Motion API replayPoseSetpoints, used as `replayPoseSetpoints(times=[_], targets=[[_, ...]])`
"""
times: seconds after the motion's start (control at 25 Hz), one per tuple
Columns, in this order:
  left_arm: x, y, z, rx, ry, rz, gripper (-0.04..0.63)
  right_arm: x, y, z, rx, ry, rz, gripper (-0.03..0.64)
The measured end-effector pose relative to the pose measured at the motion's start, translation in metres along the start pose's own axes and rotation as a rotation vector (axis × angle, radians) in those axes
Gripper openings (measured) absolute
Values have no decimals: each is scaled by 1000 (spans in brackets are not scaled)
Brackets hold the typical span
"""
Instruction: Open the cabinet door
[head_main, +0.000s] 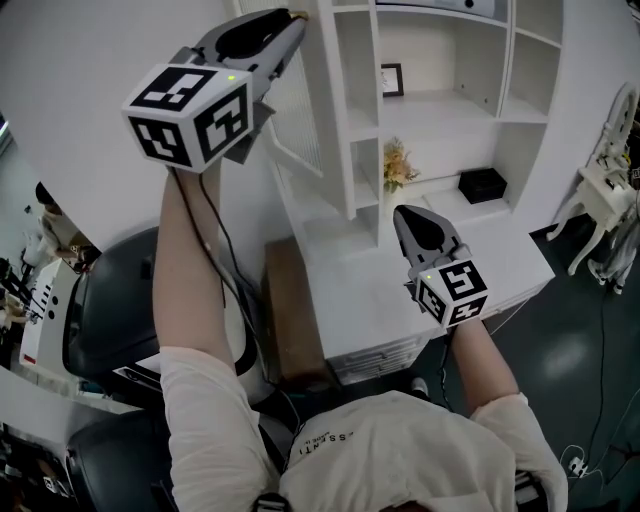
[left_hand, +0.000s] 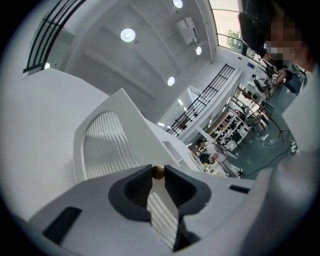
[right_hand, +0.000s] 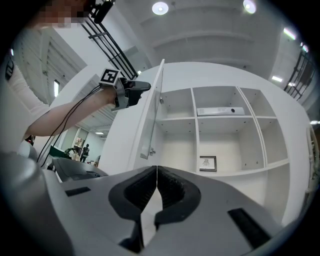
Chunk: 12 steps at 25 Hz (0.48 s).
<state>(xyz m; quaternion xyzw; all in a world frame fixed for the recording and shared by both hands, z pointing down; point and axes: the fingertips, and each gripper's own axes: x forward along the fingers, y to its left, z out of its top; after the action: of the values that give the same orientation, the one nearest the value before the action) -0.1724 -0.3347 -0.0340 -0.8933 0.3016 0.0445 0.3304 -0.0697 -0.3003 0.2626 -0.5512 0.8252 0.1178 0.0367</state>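
The white cabinet (head_main: 440, 70) has open shelves, and its louvred door (head_main: 305, 120) stands swung out towards me, edge-on in the right gripper view (right_hand: 151, 117). My left gripper (head_main: 296, 17) is raised at the door's top edge. In the left gripper view its jaws (left_hand: 158, 171) are shut on the door's small brass knob (left_hand: 158, 172), with the slatted panel (left_hand: 107, 145) behind. My right gripper (head_main: 402, 213) hovers lower, in front of the shelves, shut with nothing between its jaws (right_hand: 157, 168). It touches nothing.
On the shelves are a small picture frame (head_main: 391, 79), dried flowers (head_main: 397, 165) and a black box (head_main: 482, 184). A white counter (head_main: 400, 290) juts out below. A brown board (head_main: 290, 310) and a black chair (head_main: 110, 310) are at the left, a white ornate chair (head_main: 605, 190) at the right.
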Motion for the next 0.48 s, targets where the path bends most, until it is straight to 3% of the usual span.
replayPoseSetpoints(times=[0.32,0.48], targets=[[-65,26,4,-84,-48,-11,78,23,61,1,9,-13,73,15],[-71,33,0,-92,-51,-13,78,31,59,-5,23,-12,96,15]])
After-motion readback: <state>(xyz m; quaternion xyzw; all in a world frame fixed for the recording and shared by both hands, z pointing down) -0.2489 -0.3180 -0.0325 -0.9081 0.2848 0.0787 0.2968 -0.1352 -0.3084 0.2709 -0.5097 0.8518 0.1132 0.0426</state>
